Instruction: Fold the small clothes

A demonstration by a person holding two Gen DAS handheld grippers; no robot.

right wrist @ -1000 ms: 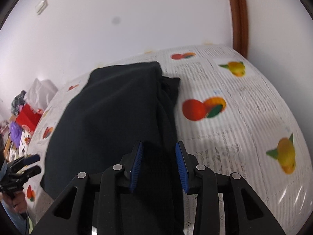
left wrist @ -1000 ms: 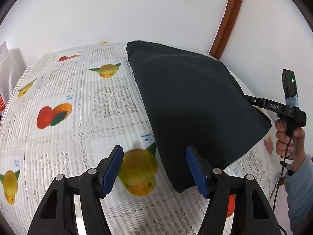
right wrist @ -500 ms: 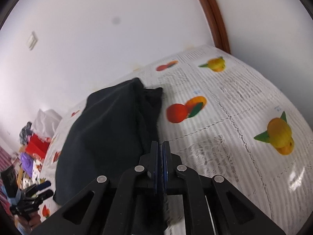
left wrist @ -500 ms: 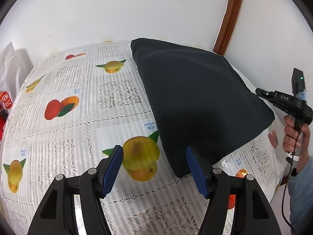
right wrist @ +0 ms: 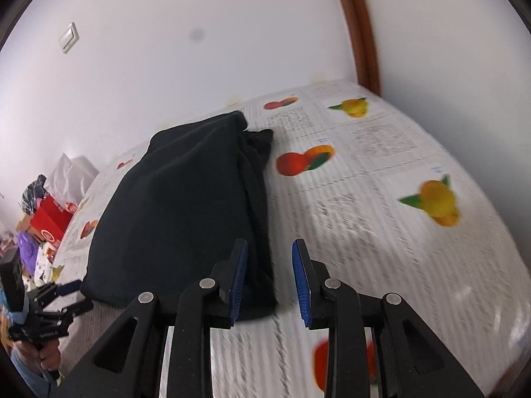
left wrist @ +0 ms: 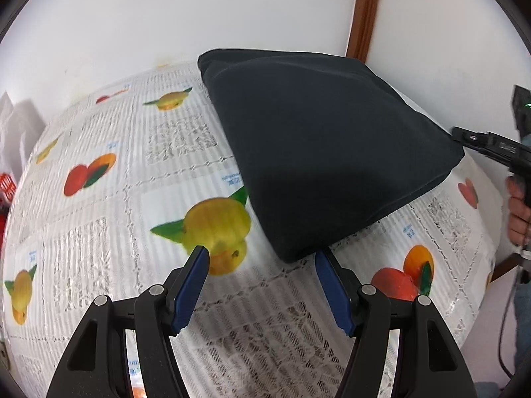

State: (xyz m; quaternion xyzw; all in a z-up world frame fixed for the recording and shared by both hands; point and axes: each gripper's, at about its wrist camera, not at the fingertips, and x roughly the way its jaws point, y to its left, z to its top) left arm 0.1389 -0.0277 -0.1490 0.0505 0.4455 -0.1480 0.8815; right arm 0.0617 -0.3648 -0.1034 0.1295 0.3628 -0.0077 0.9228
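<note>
A dark folded garment (left wrist: pixel 318 146) lies on the fruit-print tablecloth (left wrist: pixel 109 219). My left gripper (left wrist: pixel 260 267) is open and empty, just short of the garment's near corner. In the right wrist view the garment (right wrist: pixel 186 199) lies folded with stacked layers along its right edge. My right gripper (right wrist: pixel 270 265) is open and empty, its jaws at the garment's near right corner, holding nothing. The right gripper also shows at the far right of the left wrist view (left wrist: pixel 478 141), beside the garment's corner.
The cloth-covered table (right wrist: pixel 381 199) stands against a white wall with a brown wooden trim (left wrist: pixel 363 10) in the corner. Red boxes and bags (right wrist: pixel 46 219) sit off the table's left end. The left gripper shows at the lower left of the right wrist view (right wrist: pixel 71 295).
My right gripper opened from shut and pulled back from the garment's edge. My left gripper stayed open and drew back slightly toward the garment's near corner.
</note>
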